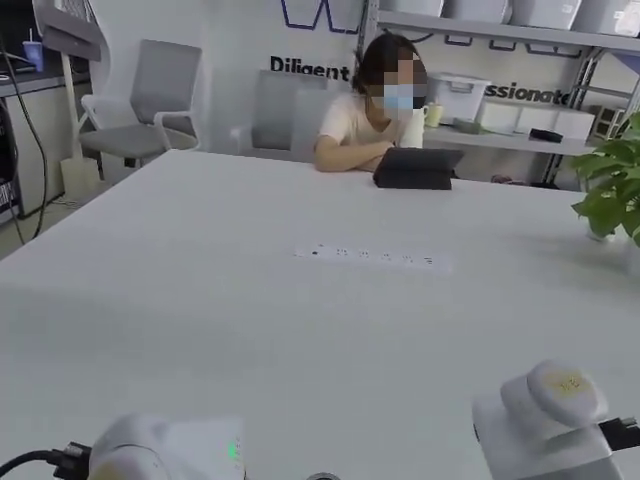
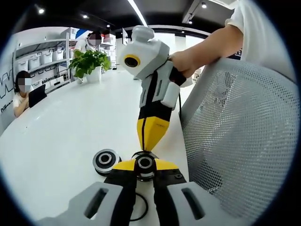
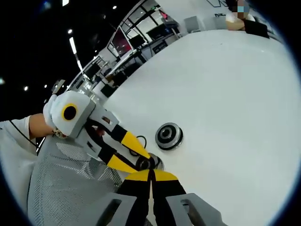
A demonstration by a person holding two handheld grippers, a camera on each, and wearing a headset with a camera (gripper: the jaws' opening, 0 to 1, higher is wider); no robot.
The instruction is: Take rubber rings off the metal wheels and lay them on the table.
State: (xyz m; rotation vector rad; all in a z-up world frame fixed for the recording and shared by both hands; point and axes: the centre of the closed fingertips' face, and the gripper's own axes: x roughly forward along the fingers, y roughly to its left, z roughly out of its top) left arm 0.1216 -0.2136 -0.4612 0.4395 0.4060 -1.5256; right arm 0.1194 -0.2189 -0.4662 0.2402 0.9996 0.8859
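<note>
left gripper (image 2: 144, 165) clamps a small metal wheel (image 2: 144, 161) at the table (image 2: 56, 141) edge | right gripper (image 2: 150, 141) nipped narrow at its rim, rubber ring caught or not, can't tell | ring likely soft, stretchy, light: peel from the edge | left gripper view adds a second wheel (image 2: 106, 160) just beside; head view gives the far table

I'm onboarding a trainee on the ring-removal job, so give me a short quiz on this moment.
1. True or false: the left hand-held gripper has a metal wheel between its jaws.
2. The right hand-held gripper points its tips at: A) that same wheel; B) the potted plant; C) the mesh chair.
3. How many metal wheels appear in the left gripper view?
Key: 1 true. 2 A. 3 two; the free wheel lies on the white table beside the held one.
</note>
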